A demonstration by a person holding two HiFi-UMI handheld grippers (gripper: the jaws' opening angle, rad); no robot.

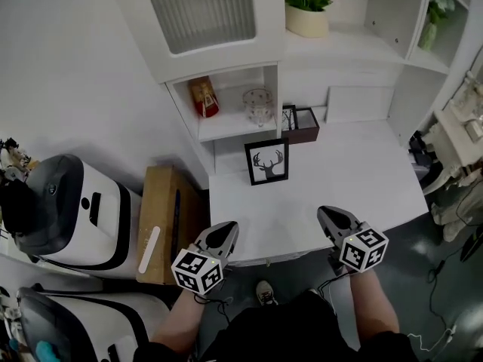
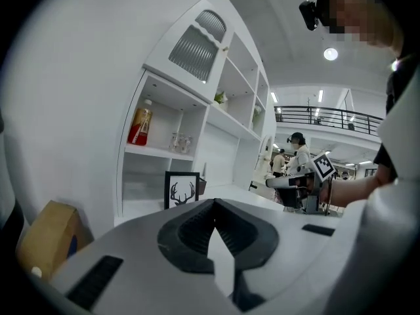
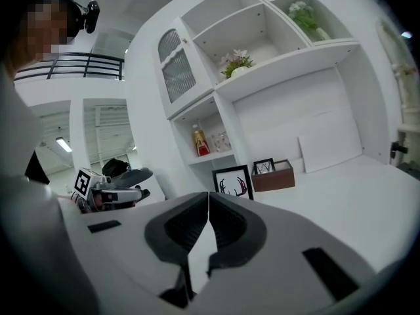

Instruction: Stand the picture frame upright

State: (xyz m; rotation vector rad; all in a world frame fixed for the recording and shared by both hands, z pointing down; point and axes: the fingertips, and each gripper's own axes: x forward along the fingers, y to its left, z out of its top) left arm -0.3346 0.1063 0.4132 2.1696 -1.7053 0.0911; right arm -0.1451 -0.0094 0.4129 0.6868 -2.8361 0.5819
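A black picture frame [image 1: 267, 161] with a deer-antler print stands upright on the white desk [image 1: 355, 179], near the shelf unit. It also shows in the left gripper view [image 2: 182, 189] and the right gripper view [image 3: 232, 182]. My left gripper [image 1: 226, 231] hovers at the desk's front edge, shut, nothing between its jaws. At the front right my right gripper [image 1: 326, 214] is shut and empty too. Both sit well short of the frame.
A brown box [image 1: 302, 124] with a small frame in it stands behind the picture. The shelf holds a red bottle [image 1: 204, 97] and a glass jar [image 1: 258, 105]; a flower pot [image 1: 306, 10] sits above. A cardboard box [image 1: 162, 221] and white machines [image 1: 72, 210] stand left of the desk.
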